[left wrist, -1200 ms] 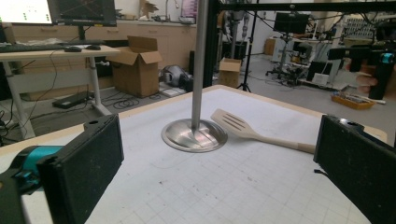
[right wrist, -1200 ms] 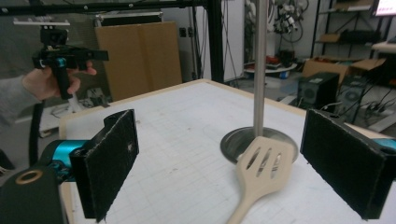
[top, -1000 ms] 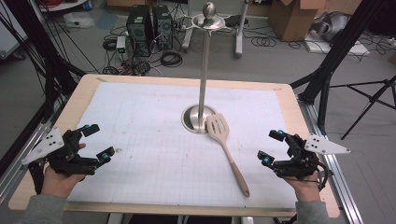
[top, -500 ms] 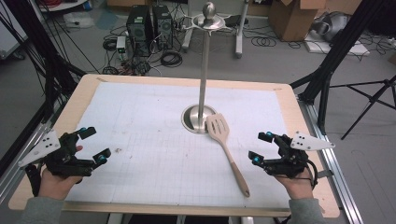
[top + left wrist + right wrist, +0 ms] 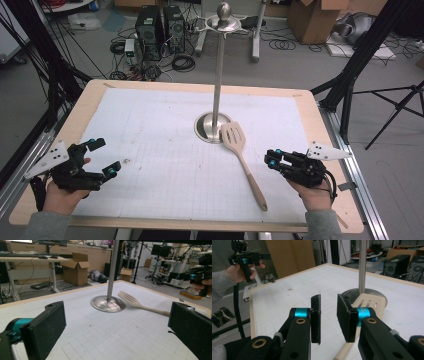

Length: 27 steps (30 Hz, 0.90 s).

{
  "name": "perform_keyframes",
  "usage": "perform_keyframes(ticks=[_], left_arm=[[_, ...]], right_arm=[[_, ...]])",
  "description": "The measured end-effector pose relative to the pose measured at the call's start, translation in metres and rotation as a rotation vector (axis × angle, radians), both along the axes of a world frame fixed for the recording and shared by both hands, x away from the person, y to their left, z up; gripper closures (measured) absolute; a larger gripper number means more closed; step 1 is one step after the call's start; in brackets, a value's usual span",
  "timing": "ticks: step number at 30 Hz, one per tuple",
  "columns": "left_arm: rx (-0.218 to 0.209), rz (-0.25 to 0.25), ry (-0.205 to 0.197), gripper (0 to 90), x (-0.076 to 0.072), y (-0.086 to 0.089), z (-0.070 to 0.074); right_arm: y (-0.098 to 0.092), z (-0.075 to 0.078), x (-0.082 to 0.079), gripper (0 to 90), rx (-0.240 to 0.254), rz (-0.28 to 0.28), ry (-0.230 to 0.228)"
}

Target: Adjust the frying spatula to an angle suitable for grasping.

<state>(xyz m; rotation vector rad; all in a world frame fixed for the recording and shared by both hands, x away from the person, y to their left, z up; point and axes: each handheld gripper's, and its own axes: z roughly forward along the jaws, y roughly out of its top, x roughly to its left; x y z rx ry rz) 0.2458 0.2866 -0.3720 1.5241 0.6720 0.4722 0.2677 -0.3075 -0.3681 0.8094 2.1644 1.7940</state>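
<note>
A wooden slotted spatula lies flat on the white gridded mat, its head leaning against the round base of a tall metal stand. My right gripper hovers just right of the handle; its jaws have just been closing to a narrow gap with nothing between them. In the right gripper view its jaws point at the spatula and the stand's base. My left gripper rests wide open at the front left. Its own view looks across at the spatula and stand.
The mat covers a wooden table with metal rails along both sides. Computer cases, cables and cardboard boxes sit on the floor beyond the far edge. A black tripod leg stands off the right corner.
My right gripper has shifted left toward the spatula handle and its jaws have narrowed from wide to a small gap. The left gripper has stayed where it was.
</note>
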Motion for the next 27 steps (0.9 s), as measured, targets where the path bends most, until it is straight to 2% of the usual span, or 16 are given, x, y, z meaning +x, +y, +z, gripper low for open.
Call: perform_keyframes(ticks=[3, 8, 13, 17, 24, 27], left_arm=[[-0.002, 0.004, 0.002, 2.0, 0.000, 0.002, -0.001], [0.008, 0.004, 0.015, 2.0, -0.001, 0.002, -0.003], [0.021, 0.009, 0.022, 2.0, -0.003, 0.004, -0.004], [0.012, 0.022, 0.020, 2.0, -0.006, 0.008, -0.004], [0.021, 0.028, 0.032, 2.0, -0.008, 0.009, -0.007], [0.026, 0.029, 0.034, 2.0, -0.008, 0.010, -0.008]], right_arm=[[0.003, -0.006, 0.002, 81.2, -0.013, 0.001, -0.008], [0.010, -0.013, 0.005, 89.2, -0.056, 0.015, 0.005], [0.019, -0.017, 0.009, 89.2, -0.103, 0.026, 0.023], [0.025, -0.023, 0.013, 89.3, -0.157, 0.036, 0.050], [0.039, -0.033, 0.018, 89.3, -0.232, 0.056, 0.054], [0.044, -0.038, 0.020, 89.2, -0.260, 0.061, 0.070]])
